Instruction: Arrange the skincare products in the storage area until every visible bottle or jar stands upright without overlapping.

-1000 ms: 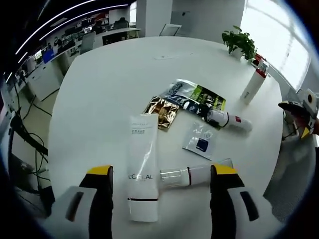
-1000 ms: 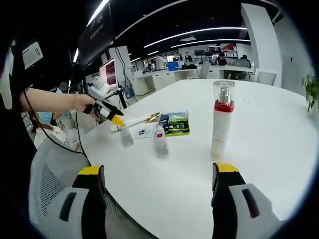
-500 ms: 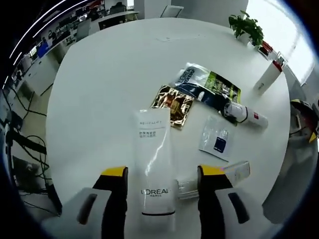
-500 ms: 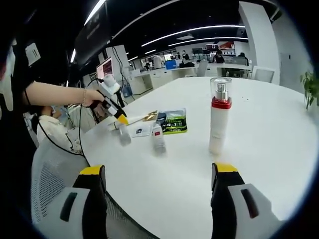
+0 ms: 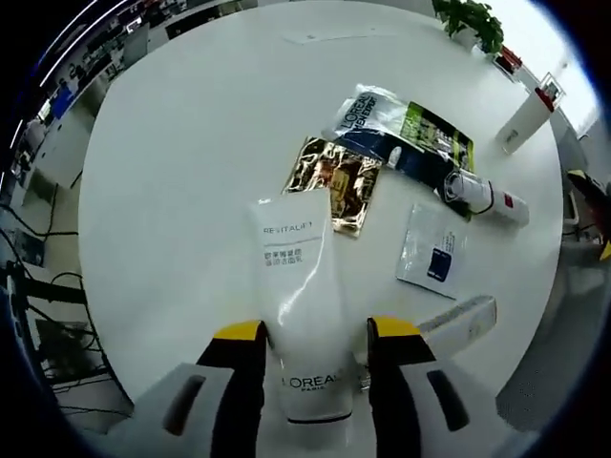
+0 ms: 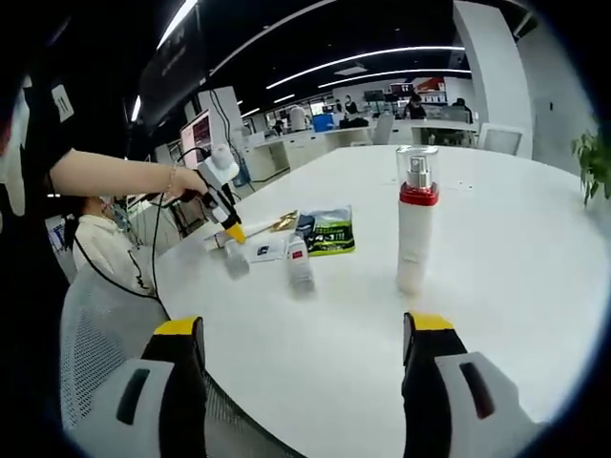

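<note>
While left gripper (image 5: 313, 336) straddles flat white tube (image 5: 301, 324) — contact unclear; right gripper (image 6: 301, 334) wide open, holding nothing.

I am working in an open-plan office. The round white tabletop (image 6: 496, 277) sits in a large room with long linear ceiling lights (image 6: 363, 65). Behind it stand rows of white desks (image 6: 325, 143) carrying computer monitors (image 6: 203, 134), with people seated at the far ones. A mesh-backed office chair (image 6: 100, 353) stands beside the tabletop. A potted plant (image 5: 470, 14) sits at its window-side edge.
</note>
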`<state>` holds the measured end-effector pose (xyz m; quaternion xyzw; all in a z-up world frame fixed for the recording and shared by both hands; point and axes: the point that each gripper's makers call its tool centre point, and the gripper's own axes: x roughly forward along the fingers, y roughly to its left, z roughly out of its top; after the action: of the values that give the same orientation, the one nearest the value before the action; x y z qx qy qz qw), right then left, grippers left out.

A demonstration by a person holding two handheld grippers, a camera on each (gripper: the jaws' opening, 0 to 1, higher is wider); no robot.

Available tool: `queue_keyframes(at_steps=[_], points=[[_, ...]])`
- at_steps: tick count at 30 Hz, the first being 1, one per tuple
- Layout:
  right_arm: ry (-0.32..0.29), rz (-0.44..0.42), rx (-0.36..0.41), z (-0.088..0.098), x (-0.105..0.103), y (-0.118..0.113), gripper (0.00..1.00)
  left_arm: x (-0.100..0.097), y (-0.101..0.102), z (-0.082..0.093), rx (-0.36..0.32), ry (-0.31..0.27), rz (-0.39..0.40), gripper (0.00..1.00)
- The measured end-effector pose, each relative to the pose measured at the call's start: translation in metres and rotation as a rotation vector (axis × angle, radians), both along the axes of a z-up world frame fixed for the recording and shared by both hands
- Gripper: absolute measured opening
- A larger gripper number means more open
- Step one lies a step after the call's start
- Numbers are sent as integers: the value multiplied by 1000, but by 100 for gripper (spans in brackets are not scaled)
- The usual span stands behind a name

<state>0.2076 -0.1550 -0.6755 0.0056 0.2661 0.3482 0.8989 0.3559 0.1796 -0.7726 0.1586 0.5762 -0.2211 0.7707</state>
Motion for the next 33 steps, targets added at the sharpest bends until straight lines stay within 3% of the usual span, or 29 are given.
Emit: queue_keyframes(at_steps=[3,16,33], points=[[2,1,0,0,0,1,85,1,4,-1,11,3,10,34],[9,12,-4,-2,-2,1,83,-2,4,1,18,3,22,33],[-14,39,4,3,-3,5,83,-12,5,15,-16,-90,64,31]])
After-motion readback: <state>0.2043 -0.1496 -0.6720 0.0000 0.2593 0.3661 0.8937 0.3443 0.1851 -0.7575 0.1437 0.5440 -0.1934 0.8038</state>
